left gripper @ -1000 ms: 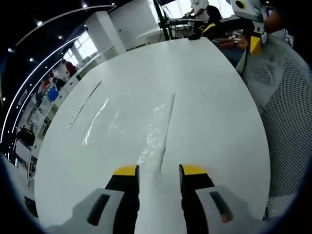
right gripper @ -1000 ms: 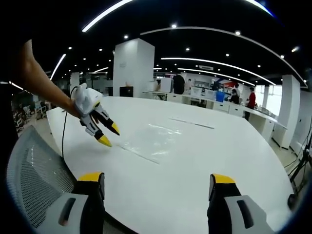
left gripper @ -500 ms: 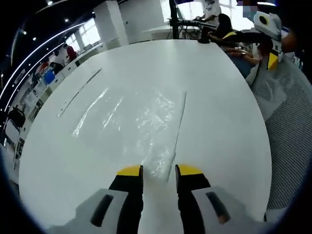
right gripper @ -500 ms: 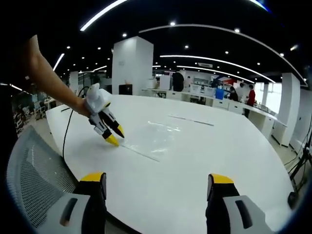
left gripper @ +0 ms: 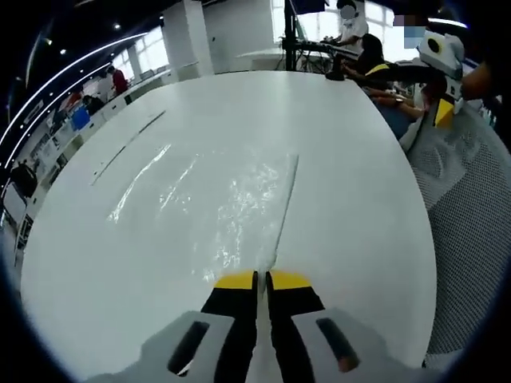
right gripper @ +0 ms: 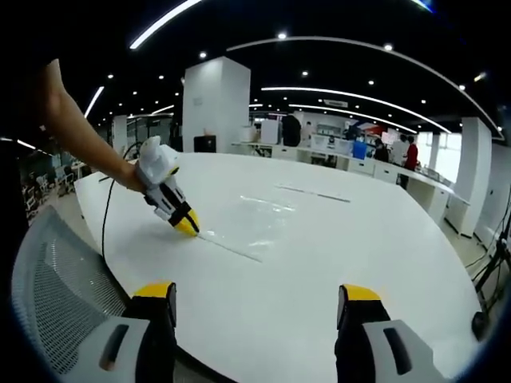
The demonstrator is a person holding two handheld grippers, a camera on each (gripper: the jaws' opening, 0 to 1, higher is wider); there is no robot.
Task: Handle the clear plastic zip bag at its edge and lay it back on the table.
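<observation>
The clear plastic zip bag (left gripper: 231,199) lies flat on the white table (left gripper: 351,175), its zip strip running straight toward me. My left gripper (left gripper: 262,279) is shut on the bag's near edge, beside the end of the strip. In the right gripper view the same bag (right gripper: 251,227) glints at mid table, and the left gripper (right gripper: 190,227), held by a bare arm, pinches its left corner at table level. My right gripper (right gripper: 255,299) hangs open over the table's near edge, well short of the bag, with nothing between its yellow-tipped fingers.
A grey mesh chair (right gripper: 56,287) stands at the table's near side, its back also at the right in the left gripper view (left gripper: 471,231). A thin strip (right gripper: 313,193) lies on the far table. Desks, a pillar and people stand far behind.
My left gripper has gone from open to shut, closing on the bag's near edge as it dropped to the table. The right gripper has stayed open and still.
</observation>
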